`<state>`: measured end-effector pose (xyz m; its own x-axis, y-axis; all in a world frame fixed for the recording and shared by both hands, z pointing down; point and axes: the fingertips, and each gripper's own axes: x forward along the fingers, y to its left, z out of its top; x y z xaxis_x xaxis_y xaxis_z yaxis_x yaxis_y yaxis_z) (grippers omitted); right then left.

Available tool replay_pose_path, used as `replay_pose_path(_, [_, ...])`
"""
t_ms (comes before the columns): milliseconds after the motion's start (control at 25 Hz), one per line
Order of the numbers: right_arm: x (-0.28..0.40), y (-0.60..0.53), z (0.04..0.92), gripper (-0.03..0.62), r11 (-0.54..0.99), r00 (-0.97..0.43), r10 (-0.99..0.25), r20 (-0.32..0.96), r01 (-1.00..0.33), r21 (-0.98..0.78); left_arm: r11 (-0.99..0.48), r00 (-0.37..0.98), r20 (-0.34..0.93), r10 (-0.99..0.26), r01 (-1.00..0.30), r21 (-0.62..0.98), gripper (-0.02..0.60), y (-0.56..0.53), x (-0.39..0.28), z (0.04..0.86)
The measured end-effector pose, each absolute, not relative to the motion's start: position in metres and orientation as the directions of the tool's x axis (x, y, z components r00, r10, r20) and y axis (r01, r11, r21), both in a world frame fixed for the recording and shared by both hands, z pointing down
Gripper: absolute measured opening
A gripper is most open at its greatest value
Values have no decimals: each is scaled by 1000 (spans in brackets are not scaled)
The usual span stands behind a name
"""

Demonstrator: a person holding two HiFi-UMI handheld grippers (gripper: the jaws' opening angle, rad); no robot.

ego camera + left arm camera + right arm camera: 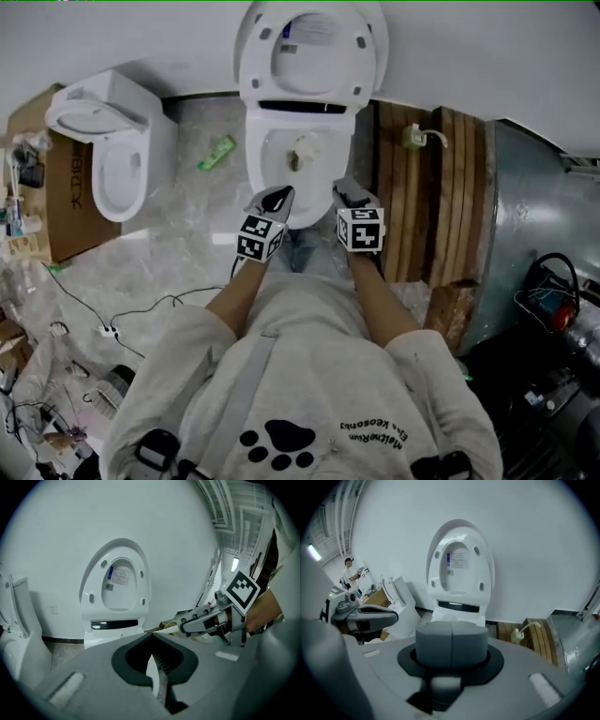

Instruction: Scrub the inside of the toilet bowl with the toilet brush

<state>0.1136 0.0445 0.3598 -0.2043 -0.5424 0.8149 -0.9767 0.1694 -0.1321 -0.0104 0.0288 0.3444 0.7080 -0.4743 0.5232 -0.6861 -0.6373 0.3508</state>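
Here left gripper (280,197), right gripper (341,189) (jaws together) overhang bowl rim (254,156).

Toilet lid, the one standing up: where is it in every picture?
Head view: the toilet lid is at the top centre.
Left gripper view: left of centre, against the white wall.
Right gripper view: upper centre.
Shared landmark: the second toilet stands to its left in all three views.
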Motion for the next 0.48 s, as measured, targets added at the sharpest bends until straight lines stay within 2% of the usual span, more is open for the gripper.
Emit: replay_pose_path(480, [134, -19, 171, 149, 193, -182, -862, 473, -981, -26, -602, 629, 327, -706, -775, 192, -6, -53, -4, 158])
